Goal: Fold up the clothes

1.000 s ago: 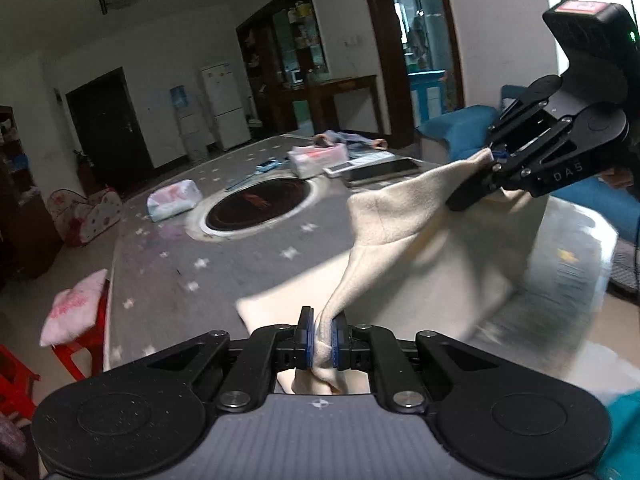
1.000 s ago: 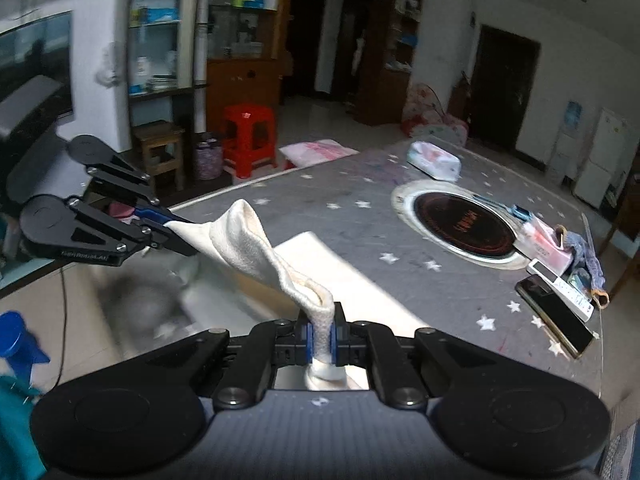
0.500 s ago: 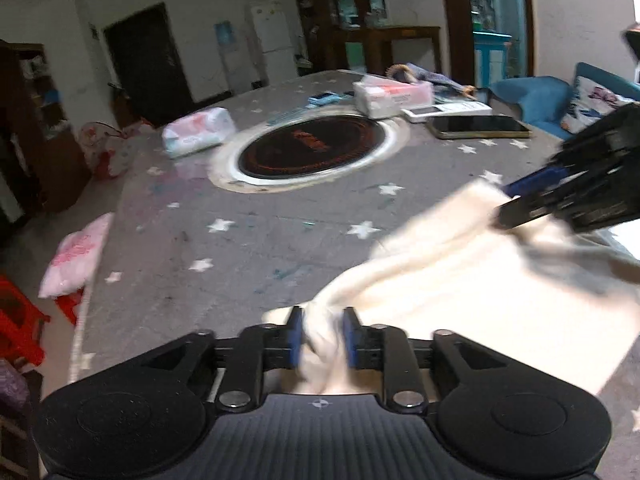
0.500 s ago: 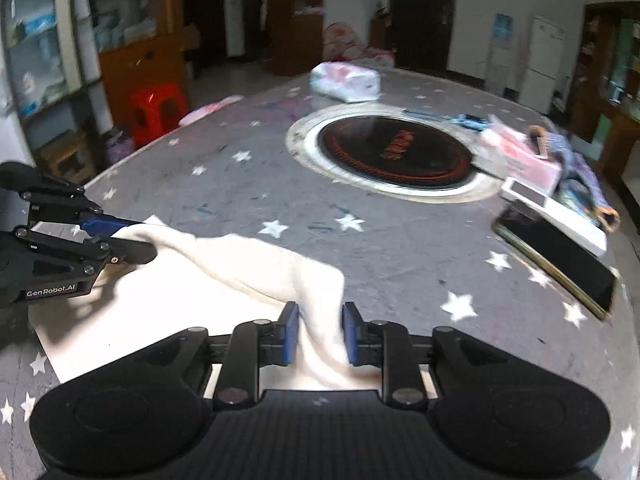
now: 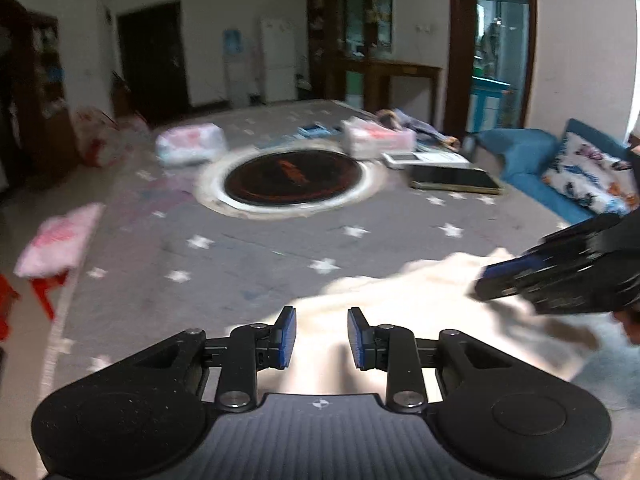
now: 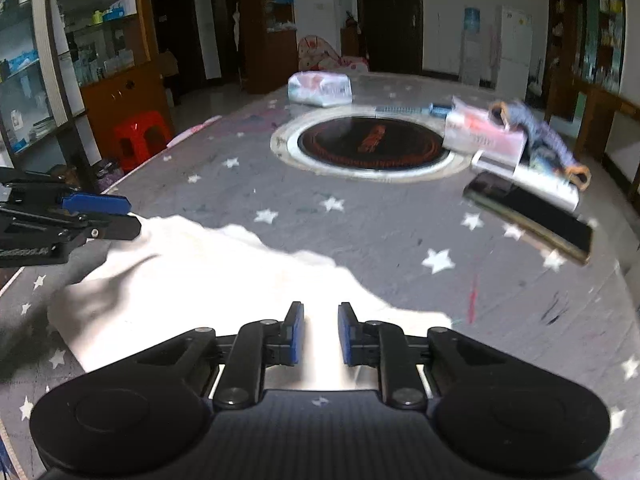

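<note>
The cream cloth point(image 6: 224, 280) lies spread on the star-patterned tabletop point(image 6: 360, 232), laid down for folding. The left tool point(image 5: 318, 334) has just opened, the right tool point(image 6: 319, 332) has narrowed slightly; both stand parted, gripping nothing, cloth released beneath them.

Bare star-printed tablecloth point(image 6: 360, 216) ahead of cream cloth point(image 6: 208, 272); farther on, round hotplate point(image 6: 372, 142), 1 dark tablet point(image 6: 528, 216), tissue packs point(image 6: 320, 88) blocking passage.
</note>
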